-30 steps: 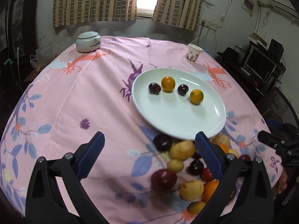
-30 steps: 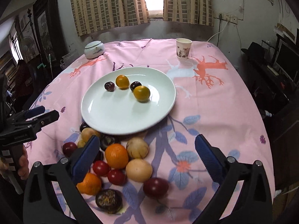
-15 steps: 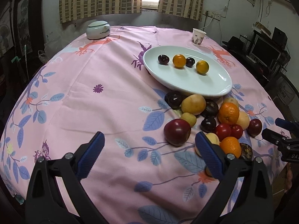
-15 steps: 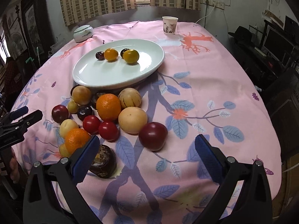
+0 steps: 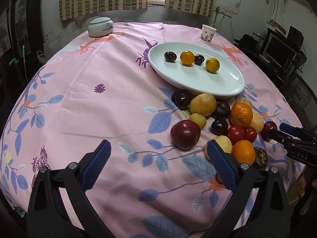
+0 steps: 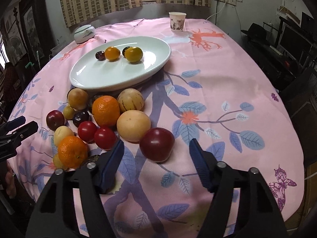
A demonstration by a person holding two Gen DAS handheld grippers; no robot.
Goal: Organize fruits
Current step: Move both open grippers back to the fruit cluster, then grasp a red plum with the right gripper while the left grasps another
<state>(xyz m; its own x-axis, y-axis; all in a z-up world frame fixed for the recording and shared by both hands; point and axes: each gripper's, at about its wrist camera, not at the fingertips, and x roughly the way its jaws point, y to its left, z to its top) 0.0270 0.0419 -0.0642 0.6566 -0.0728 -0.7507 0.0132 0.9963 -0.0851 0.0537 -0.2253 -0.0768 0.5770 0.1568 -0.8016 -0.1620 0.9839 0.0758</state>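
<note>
A white oval plate on the pink cloth holds two dark plums and two orange-yellow fruits in a row. In front of it lies a heap of fruit: oranges, red tomatoes, yellow fruits and dark plums. My right gripper hangs low over the heap's near edge and its jaws are closing. A big dark red plum lies between them, with gaps to both pads. My left gripper is open over bare cloth, with another red plum just beyond its right finger.
A paper cup and a lidded ceramic jar stand at the table's far side. Each gripper shows at the edge of the other's view: right gripper, left gripper. Dark furniture and screens stand to the right of the table.
Both grippers have sunk toward the table and the fruit heap looks nearer. The right jaws have narrowed around the dark red plum. The left jaws stay wide.
</note>
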